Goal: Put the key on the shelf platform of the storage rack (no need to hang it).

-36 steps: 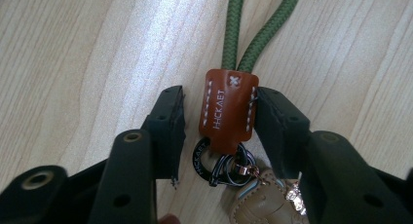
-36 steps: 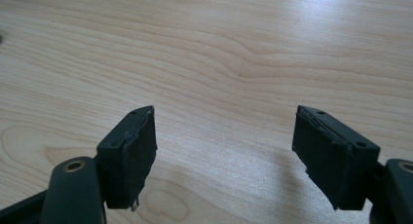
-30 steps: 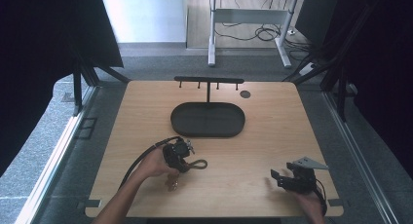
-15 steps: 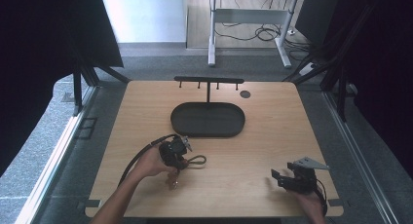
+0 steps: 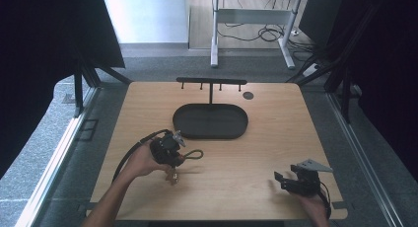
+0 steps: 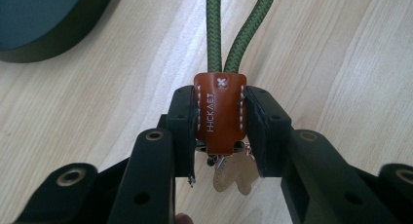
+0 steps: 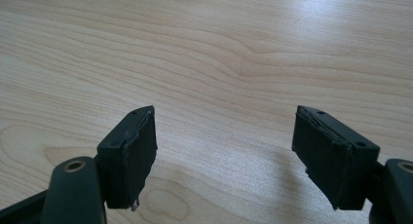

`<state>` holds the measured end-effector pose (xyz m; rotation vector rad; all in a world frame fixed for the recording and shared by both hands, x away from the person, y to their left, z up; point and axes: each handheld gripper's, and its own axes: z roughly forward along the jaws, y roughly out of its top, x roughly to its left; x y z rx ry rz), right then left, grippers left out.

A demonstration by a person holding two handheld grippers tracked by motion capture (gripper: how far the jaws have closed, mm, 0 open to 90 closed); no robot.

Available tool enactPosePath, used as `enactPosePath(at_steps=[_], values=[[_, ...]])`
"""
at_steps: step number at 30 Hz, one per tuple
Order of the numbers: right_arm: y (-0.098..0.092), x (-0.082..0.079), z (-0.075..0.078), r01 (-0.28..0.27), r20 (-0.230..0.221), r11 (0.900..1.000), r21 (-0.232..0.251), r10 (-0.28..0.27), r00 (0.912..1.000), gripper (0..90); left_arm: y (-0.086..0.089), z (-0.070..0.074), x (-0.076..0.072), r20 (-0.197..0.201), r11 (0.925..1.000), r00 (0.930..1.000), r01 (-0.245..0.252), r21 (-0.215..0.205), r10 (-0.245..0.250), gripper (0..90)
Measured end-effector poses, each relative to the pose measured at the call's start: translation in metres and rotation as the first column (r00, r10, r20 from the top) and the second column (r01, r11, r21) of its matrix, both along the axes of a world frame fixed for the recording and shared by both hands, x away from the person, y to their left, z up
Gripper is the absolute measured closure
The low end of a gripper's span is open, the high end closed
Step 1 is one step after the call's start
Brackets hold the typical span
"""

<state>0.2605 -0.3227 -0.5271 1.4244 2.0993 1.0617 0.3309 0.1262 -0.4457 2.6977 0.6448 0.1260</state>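
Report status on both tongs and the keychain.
Left tongs shut on keychain. Right tongs open, nothing between them. Oval tray ahead, path clear.

Both tools are black with blocky padded jaws and brass-ringed holes; the right tool (image 5: 282, 179) carries a grey plate.

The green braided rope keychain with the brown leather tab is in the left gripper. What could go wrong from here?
1. The left gripper clamps only the brown leather tab of the green braided rope keychain; the smooth tab might slip out.
2. The small metal and tan pieces dangle below the jaws and might catch on the light wooden table or the black oval tray.
3. The right gripper rests open, far away, so it probably cannot help quickly.
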Motion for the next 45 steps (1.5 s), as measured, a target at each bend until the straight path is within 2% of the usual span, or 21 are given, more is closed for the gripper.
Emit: enactPosePath(at_steps=[20,45], values=[[-0.001,0.000,-0.001,0.007,-0.003,1.000,-0.001,-0.007,1.0000,24.9,0.008,0.014,0.003,0.029,0.9996,0.9993,-0.024,-0.016,0.024,66.5],[-0.002,0.001,-0.001,0.008,-0.004,1.000,-0.003,-0.008,1.0000,25.1,-0.001,0.031,0.011,0.054,0.9998,0.9983,-0.019,-0.009,0.020,66.5]])
